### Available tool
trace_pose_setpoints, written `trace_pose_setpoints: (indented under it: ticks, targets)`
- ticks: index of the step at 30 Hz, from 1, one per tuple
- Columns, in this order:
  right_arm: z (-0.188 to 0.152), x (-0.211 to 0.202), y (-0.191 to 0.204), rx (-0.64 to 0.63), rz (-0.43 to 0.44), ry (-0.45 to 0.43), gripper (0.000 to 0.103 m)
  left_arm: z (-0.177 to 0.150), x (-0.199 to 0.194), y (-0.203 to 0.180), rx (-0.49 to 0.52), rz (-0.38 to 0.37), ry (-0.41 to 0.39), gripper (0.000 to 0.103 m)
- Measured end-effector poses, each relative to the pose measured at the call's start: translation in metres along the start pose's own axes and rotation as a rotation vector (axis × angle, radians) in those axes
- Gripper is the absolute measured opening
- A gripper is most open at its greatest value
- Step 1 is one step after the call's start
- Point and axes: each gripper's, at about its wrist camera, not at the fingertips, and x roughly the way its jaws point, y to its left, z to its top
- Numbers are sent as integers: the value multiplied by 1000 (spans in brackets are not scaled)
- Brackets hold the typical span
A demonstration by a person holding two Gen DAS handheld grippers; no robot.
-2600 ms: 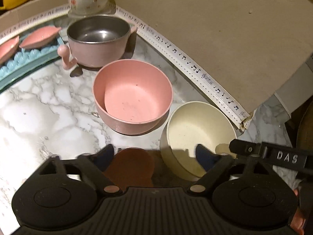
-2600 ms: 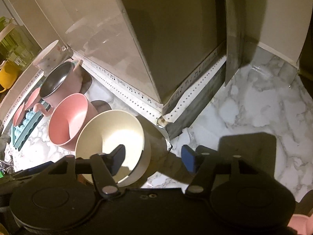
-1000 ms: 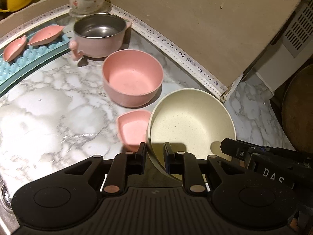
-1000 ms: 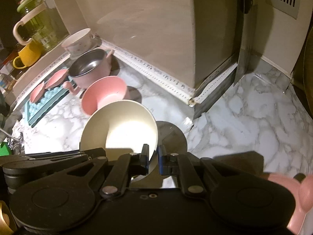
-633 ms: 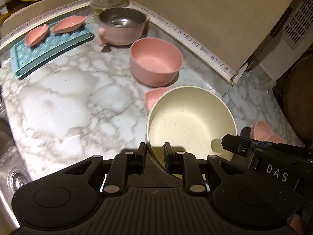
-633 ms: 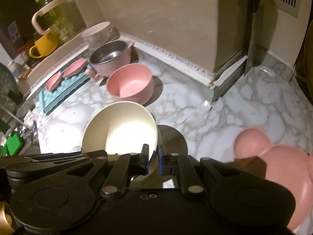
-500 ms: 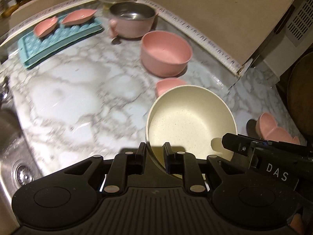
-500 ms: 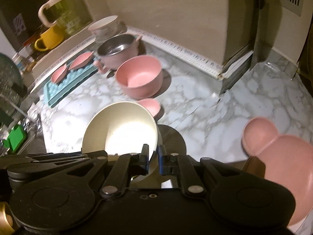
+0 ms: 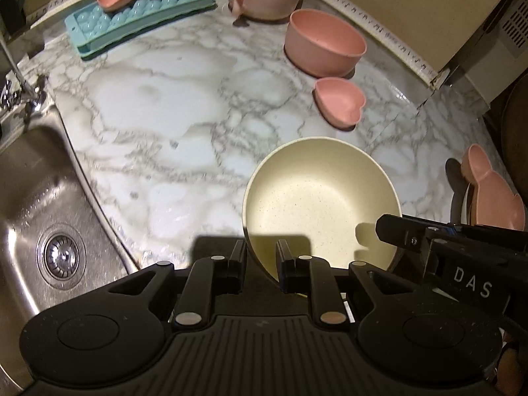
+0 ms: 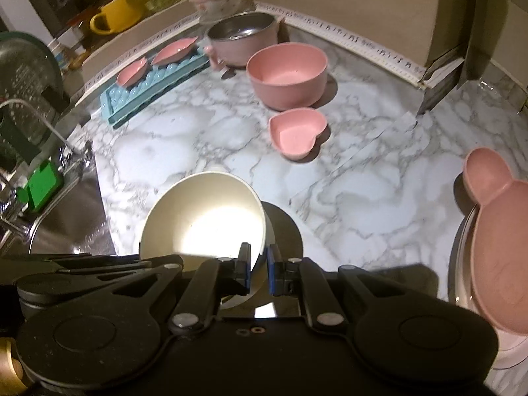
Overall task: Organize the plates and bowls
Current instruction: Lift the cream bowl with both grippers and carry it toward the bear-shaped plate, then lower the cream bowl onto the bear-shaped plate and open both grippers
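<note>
A cream bowl (image 9: 321, 198) hangs above the marble counter, held by both grippers. My left gripper (image 9: 262, 269) is shut on its near rim, and my right gripper (image 10: 257, 272) is shut on the rim of the same cream bowl (image 10: 201, 217) from the other side. The right gripper's black body (image 9: 429, 244) shows at the right of the left wrist view. Further back stand a round pink bowl (image 9: 325, 43) (image 10: 287, 74) and a small pink heart-shaped dish (image 9: 340, 102) (image 10: 297, 132).
A pink mouse-eared plate (image 9: 491, 194) (image 10: 495, 231) lies at the right on a clear plate. A pink-walled steel pot (image 10: 244, 38), a teal tray (image 10: 155, 89) with two pink leaf dishes, a floral bowl (image 10: 216, 0) and a yellow mug (image 10: 115, 13) sit at the back. A steel sink (image 9: 36, 211) lies left.
Both grippers, still shut on the cream bowl, have carried it away from the back wall toward the counter's near side. The sink and the mouse-eared plate have come into view.
</note>
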Motion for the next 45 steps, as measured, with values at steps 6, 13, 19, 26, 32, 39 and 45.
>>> trace_pose_setpoints:
  ticks: [6,13,19,26,32,39,45]
  targets:
    - [-7,7,-1,6,-14,15,8,-4,5,-3,11,0,7,18]
    - [-12,15,-7,31,-18,43,8,-6,11,-5,23,2,18,18]
    - [-10,13,-12,36,-29,41,8,-5,13,-13,41,-1,17,18]
    - [-10,13,-20,58,-5,54,14,-2,14,-13,35,-5,16,18]
    - [-5,4,-22,54,-1,40,23,2,8,-11,44,-5,4,18]
    - [8,-9,-25,47,0,0,35,7,-10,-11,84,2,-54,19]
    - [23,-15,-27,31,-1,-29,43,20,-20,-12,99,-1,-104,23]
